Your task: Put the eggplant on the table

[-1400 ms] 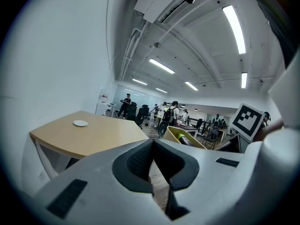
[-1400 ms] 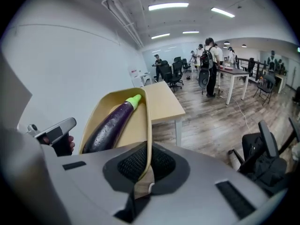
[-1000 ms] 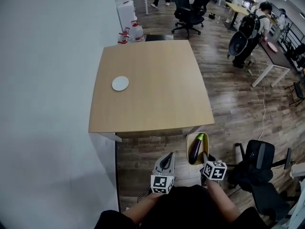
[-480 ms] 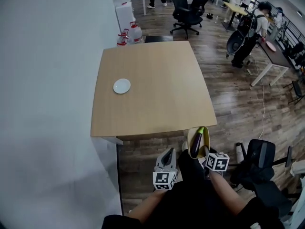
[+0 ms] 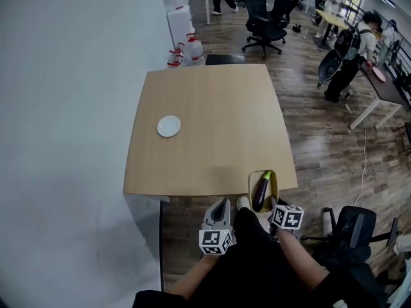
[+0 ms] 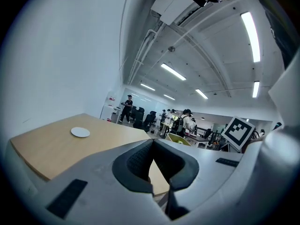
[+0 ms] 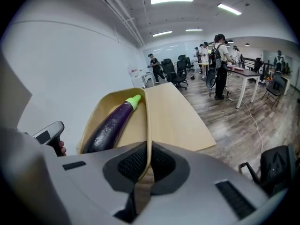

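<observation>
A dark purple eggplant (image 5: 262, 191) with a green stem lies in a pale yellow tray (image 5: 252, 181). My right gripper (image 5: 273, 205) is shut on the tray's near rim and holds it over the near right corner of the wooden table (image 5: 212, 120). In the right gripper view the eggplant (image 7: 110, 125) lies lengthwise in the tray (image 7: 93, 121), and the rim is pinched between my right gripper's (image 7: 148, 165) pads. My left gripper (image 5: 222, 206) hangs just short of the table's near edge, shut on nothing; in its own view, my left gripper (image 6: 152, 145) faces the tabletop (image 6: 51, 144).
A small white plate (image 5: 169, 126) sits on the table's left side. A white wall runs along the left. Water jugs (image 5: 186, 49) and office chairs (image 5: 270, 18) stand beyond the far edge. People stand at the far right. A black chair (image 5: 350, 226) is at my right.
Both grippers have moved toward the table. The tray with the eggplant was short of the near edge and now reaches over the table's near right corner.
</observation>
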A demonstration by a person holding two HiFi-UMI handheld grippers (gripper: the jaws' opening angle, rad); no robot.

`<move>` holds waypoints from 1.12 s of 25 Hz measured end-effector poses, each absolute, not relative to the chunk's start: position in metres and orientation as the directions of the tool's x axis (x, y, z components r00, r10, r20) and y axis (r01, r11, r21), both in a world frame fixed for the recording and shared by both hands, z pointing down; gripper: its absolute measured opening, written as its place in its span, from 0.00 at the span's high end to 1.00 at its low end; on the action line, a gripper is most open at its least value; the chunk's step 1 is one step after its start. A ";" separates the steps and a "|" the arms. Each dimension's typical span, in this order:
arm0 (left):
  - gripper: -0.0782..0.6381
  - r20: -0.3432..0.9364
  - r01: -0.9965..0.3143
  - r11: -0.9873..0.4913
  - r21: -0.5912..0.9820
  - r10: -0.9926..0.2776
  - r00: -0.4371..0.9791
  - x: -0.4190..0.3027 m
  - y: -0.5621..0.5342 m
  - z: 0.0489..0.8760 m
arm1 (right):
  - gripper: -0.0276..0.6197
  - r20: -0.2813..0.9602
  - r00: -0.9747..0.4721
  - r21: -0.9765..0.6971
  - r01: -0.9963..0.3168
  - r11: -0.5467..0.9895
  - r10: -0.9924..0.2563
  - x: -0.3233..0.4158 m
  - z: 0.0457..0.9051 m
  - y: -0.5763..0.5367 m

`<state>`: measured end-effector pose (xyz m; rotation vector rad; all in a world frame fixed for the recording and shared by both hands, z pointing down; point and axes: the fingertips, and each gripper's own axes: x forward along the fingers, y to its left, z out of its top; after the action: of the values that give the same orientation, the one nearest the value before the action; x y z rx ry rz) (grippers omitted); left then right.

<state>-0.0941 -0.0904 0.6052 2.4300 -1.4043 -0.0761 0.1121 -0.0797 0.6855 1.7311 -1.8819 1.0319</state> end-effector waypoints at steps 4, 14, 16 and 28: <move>0.87 0.149 -0.850 -0.458 0.260 -0.851 0.504 -0.082 -0.140 0.606 | 0.86 0.715 -0.203 -0.275 -0.961 -0.002 -0.669 0.119 0.692 -0.134; 0.87 0.216 -0.865 -0.437 0.247 -0.845 0.489 -0.032 -0.261 0.612 | 0.86 0.741 -0.236 -0.271 -0.962 0.041 -0.629 0.160 0.698 -0.264; 0.87 0.216 -0.858 -0.443 0.258 -0.839 0.499 -0.019 -0.279 0.614 | 0.86 0.747 -0.240 -0.272 -0.961 0.045 -0.620 0.170 0.705 -0.285; 0.87 0.238 -0.864 -0.402 0.304 -0.846 0.477 0.021 -0.380 0.631 | 0.86 0.821 -0.230 -0.240 -0.970 0.051 -0.522 0.224 0.787 -0.391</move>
<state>0.0213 -0.3800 0.6309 2.3443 -1.4308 0.0642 0.2237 -0.3905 0.7869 1.4948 -1.8025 1.0934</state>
